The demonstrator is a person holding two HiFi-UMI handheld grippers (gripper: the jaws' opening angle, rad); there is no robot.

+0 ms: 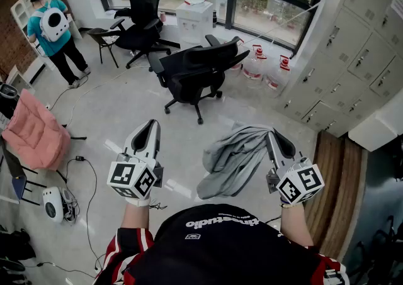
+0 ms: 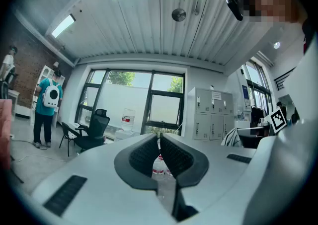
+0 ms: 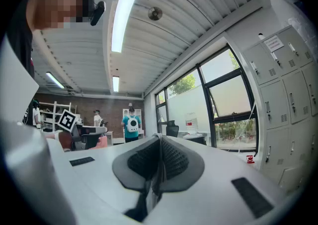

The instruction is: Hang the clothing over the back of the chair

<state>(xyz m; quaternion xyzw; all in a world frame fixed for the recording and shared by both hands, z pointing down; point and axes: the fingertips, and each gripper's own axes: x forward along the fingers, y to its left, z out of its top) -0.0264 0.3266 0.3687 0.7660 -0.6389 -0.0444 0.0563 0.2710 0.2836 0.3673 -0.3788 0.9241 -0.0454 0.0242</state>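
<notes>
A black office chair (image 1: 195, 70) stands on the floor ahead of me, its back toward the right. The grey clothing (image 1: 232, 156) hangs in a bunch from my right gripper (image 1: 272, 134), which is shut on its upper edge. In the right gripper view a thin fold of the grey cloth (image 3: 157, 169) shows between the closed pads of that gripper (image 3: 159, 137). My left gripper (image 1: 152, 128) is held level to the left of the clothing, apart from it. Its jaws (image 2: 159, 137) stand together with nothing between them.
A second black chair (image 1: 142, 10) and a water dispenser (image 1: 194, 18) stand by the windows, with water bottles (image 1: 266, 68) to their right. Grey lockers (image 1: 359, 57) line the right wall. A pink garment (image 1: 34, 129), cables (image 1: 82, 164) and a person (image 1: 55, 32) are at the left.
</notes>
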